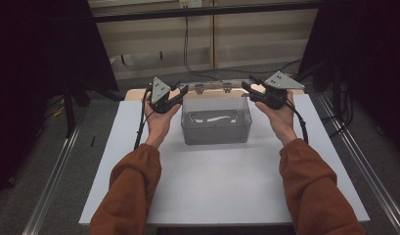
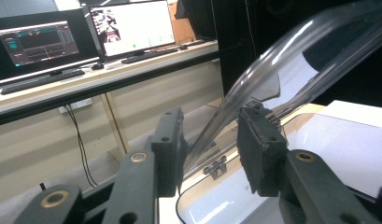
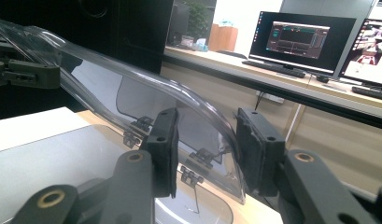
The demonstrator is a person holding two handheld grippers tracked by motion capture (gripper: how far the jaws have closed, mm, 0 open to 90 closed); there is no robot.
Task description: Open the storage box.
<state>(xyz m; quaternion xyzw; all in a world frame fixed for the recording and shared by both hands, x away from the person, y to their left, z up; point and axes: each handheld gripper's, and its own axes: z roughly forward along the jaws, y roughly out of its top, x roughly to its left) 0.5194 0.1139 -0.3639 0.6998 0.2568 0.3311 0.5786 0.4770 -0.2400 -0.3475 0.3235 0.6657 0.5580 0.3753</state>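
Note:
A clear plastic box (image 1: 215, 128) stands at the back middle of the white table top (image 1: 222, 191). Its hinged clear lid (image 1: 221, 86) is swung up at the rear edge. My left gripper (image 1: 184, 91) is at the lid's left end and my right gripper (image 1: 246, 87) at its right end. In the left gripper view the lid's curved rim (image 2: 291, 51) runs between the jaws of the left gripper (image 2: 212, 144), which are shut on it. The right gripper (image 3: 205, 149) is likewise shut on the lid's corner (image 3: 132, 88). Small hinges (image 3: 137, 127) join lid and box.
Two monitors (image 2: 86, 32) and keyboards sit on a long desk behind the table. Cables hang down the back wall (image 1: 185, 49). Metal rails (image 1: 55, 171) run along the floor at both sides. Dark stands flank the table's far corners.

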